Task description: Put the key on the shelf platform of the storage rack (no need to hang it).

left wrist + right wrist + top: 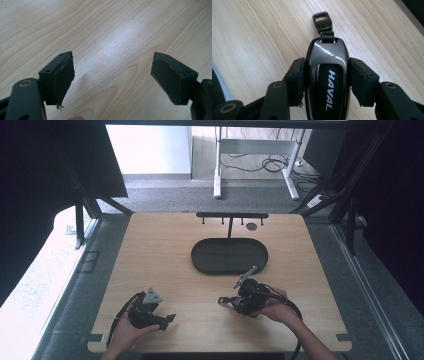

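A glossy black car key fob (328, 75) marked HAVAL, with a short strap and a metal buckle (323, 21) at its far end, sits between the jaws of my right gripper (327, 63). The pads press on both of its sides, so the gripper is shut on it. In the high view my right gripper (223, 300) is low over the wooden table (160, 250), in front of the tray, and points left. My left gripper (170, 319) rests near the front left of the table. Its jaws (112, 60) stand wide open over bare wood with nothing between them.
A black oval tray (200, 265) lies at the middle of the table. Behind it stands a black rack (232, 215) with several hooks, and a small dark round object (251, 226) lies beside its post. A person's hands hold both grippers at the front edge.
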